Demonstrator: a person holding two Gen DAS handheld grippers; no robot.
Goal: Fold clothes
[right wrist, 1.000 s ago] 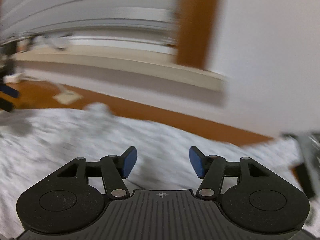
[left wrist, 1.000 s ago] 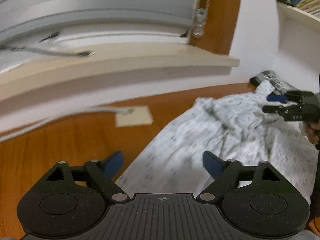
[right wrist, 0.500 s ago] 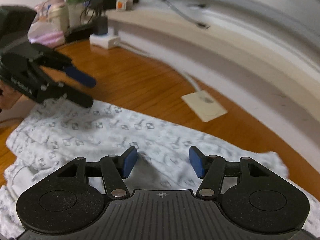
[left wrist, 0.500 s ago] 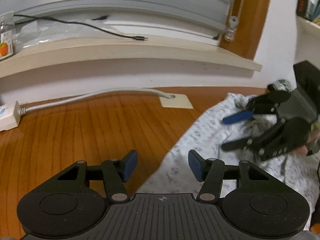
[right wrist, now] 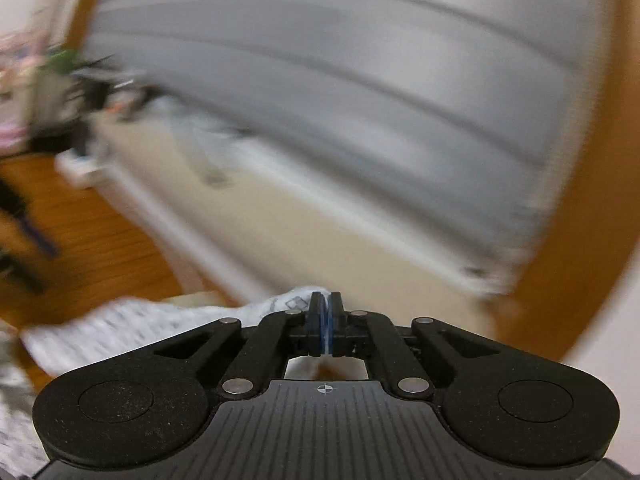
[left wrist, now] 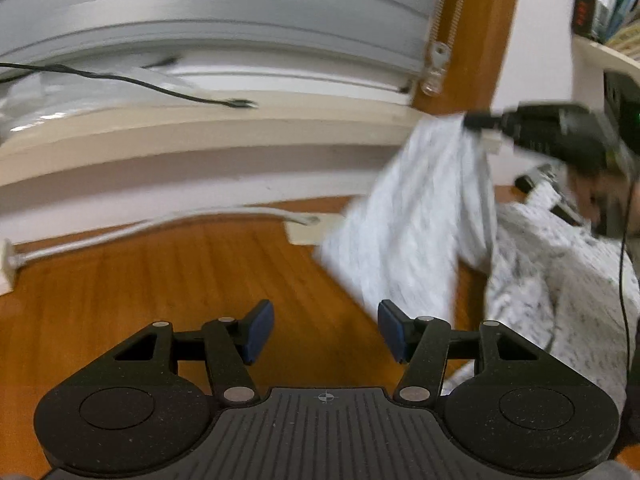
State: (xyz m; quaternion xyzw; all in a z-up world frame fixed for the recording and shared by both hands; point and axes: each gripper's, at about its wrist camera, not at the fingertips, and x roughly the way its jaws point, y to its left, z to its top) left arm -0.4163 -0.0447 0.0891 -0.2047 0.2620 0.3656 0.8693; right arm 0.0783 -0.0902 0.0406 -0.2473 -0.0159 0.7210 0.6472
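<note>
A white garment with a small grey print [left wrist: 424,224] lies on the wooden table [left wrist: 160,280] at the right. One part of it hangs lifted in the air from my right gripper [left wrist: 476,122], which a hand holds up near the window sill. In the right wrist view the right gripper [right wrist: 326,322] is shut on a thin edge of that garment [right wrist: 120,328], and the cloth trails down to the left. My left gripper [left wrist: 322,330] stands open low over the bare wood, just left of the hanging cloth, with nothing between its blue pads.
A pale window sill [left wrist: 200,128] with a black cable [left wrist: 120,80] runs along the back under grey blinds. A white cord [left wrist: 120,236] and a small beige plate [left wrist: 304,232] lie on the table. Shelves with books [left wrist: 608,4] stand at the far right.
My right gripper has shut on the garment's edge and lifted it up off the table. The left gripper stays open and has shifted slightly; both views are blurred by motion.
</note>
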